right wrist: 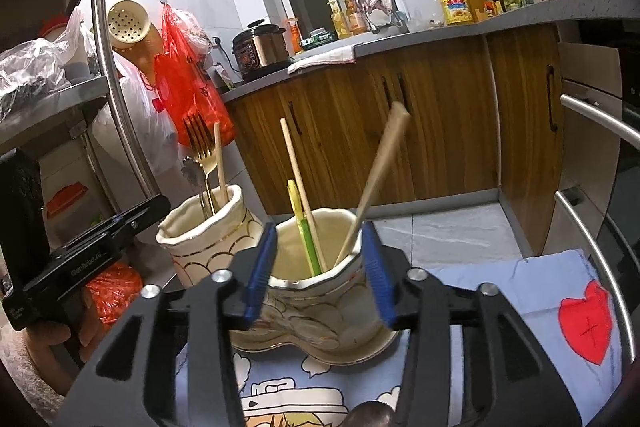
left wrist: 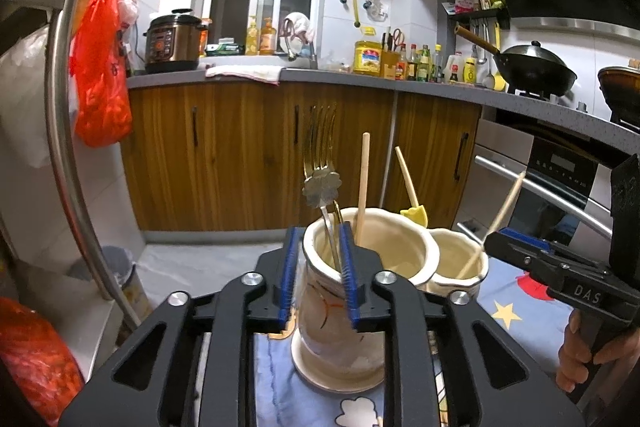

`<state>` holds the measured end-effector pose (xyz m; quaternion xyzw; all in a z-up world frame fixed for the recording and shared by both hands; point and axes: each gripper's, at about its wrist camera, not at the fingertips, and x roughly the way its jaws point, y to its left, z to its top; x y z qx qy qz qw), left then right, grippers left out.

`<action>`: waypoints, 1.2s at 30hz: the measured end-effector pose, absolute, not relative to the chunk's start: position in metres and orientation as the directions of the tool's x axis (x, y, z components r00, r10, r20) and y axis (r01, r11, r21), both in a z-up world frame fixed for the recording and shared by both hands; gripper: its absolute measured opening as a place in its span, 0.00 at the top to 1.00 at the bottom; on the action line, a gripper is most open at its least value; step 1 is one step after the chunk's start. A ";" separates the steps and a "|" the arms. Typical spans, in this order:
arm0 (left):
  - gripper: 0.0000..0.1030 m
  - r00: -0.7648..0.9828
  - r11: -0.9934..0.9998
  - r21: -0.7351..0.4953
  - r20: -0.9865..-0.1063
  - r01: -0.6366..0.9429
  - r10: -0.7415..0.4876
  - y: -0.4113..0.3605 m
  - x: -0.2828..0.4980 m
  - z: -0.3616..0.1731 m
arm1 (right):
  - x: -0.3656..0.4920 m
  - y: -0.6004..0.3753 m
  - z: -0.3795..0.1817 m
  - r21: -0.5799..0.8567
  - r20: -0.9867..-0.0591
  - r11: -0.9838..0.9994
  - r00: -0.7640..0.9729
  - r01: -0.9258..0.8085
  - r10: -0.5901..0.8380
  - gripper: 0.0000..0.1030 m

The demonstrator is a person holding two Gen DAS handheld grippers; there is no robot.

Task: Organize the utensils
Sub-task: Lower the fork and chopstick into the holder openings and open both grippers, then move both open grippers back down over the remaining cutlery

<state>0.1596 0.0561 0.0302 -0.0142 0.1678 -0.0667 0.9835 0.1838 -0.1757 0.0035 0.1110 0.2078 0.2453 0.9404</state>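
A: Looking past your left tongs [left wrist: 320,275], see the fork [left wrist: 320,143] standing in the left cup [left wrist: 340,307], right between the parted blue pads. Nothing is held.

B: And my right tongs [right wrist: 320,267]?

A: Parted too, around the right cup [right wrist: 320,303]. Its chopstick [right wrist: 376,179] is light and slippery; I'd pinch mid-stick. The cups look breakable.

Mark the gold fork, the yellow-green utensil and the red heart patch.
gold fork [left wrist: 320,135], left wrist view, on the tines.
yellow-green utensil [right wrist: 306,227], right wrist view, mid-handle above the holder rim.
red heart patch [right wrist: 586,323], right wrist view, centre of the heart.
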 end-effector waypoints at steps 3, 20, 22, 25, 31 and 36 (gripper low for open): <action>0.44 0.934 0.992 -0.049 -0.335 0.116 -0.126 0.056 0.155 0.031 | 0.176 -0.184 0.010 0.302 -0.341 0.863 0.799 -0.405 0.494 0.48; 0.14 0.821 0.993 -0.044 -0.560 0.106 -0.113 0.042 0.100 0.016 | 0.114 -0.221 -0.017 0.199 -0.554 0.918 0.733 -0.342 0.393 0.19; 0.14 0.794 0.992 -0.060 -0.595 0.110 -0.124 0.040 0.093 0.001 | 0.110 -0.222 -0.028 0.184 -0.587 0.923 0.715 -0.337 0.379 0.19; 0.14 0.752 0.992 -0.060 -0.647 0.114 -0.125 0.037 0.090 -0.022 | 0.107 -0.219 -0.044 0.167 -0.636 0.927 0.682 -0.336 0.361 0.19; 0.17 0.684 0.988 0.002 -0.721 0.157 -0.108 0.022 0.080 -0.054 | 0.100 -0.204 -0.072 0.140 -0.708 0.923 0.616 -0.358 0.346 0.28; 0.39 0.641 0.980 0.010 -0.758 0.197 -0.121 0.014 0.077 -0.063 | 0.095 -0.191 -0.084 0.124 -0.753 0.920 0.568 -0.373 0.332 0.46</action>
